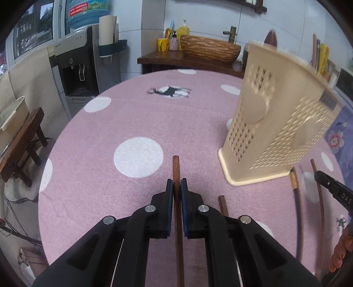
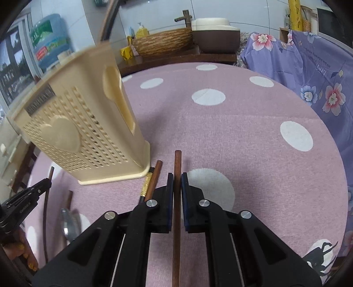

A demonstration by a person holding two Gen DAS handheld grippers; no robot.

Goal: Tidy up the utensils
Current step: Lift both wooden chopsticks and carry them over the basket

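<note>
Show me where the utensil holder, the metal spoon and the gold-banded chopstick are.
utensil holder (image 2: 92, 141): right wrist view, perforated front wall.
metal spoon (image 2: 70, 225): right wrist view, its bowl.
gold-banded chopstick (image 2: 147, 183): right wrist view, gold band.

White tiled wall (image 1: 211, 19); water dispenser (image 1: 72, 66); wooden washstand (image 1: 187, 59).

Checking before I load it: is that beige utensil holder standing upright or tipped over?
Upright. The utensil holder stands on its base on the pink tablecloth, opening upward; its lean looks like fisheye distortion.
</note>
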